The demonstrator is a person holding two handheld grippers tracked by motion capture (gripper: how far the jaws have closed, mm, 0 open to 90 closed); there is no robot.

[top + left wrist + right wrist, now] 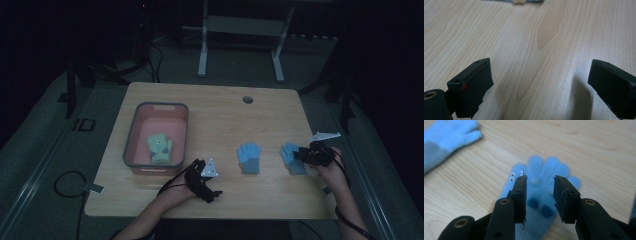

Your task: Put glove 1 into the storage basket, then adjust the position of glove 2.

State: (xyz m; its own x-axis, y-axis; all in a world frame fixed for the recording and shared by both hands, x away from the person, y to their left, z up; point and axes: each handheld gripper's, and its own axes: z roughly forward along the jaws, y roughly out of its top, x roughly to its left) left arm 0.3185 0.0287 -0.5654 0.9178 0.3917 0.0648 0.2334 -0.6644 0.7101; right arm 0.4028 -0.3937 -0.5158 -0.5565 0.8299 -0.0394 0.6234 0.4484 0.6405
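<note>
Blue glove (541, 202) lies directly beneath my right gripper (539, 197), jaws parted astride it, ungrasped; next I lower and clamp.

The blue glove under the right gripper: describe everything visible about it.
The blue glove is a soft knitted light blue piece with a greyer cuff, small googly eyes, a pale nose-like tuft and two dark blue pompoms. It lies flat on the wooden table, fingers spread and pointing away from the person. The right gripper hangs above its palm, fingers apart and astride the middle, not pressing it.
</note>
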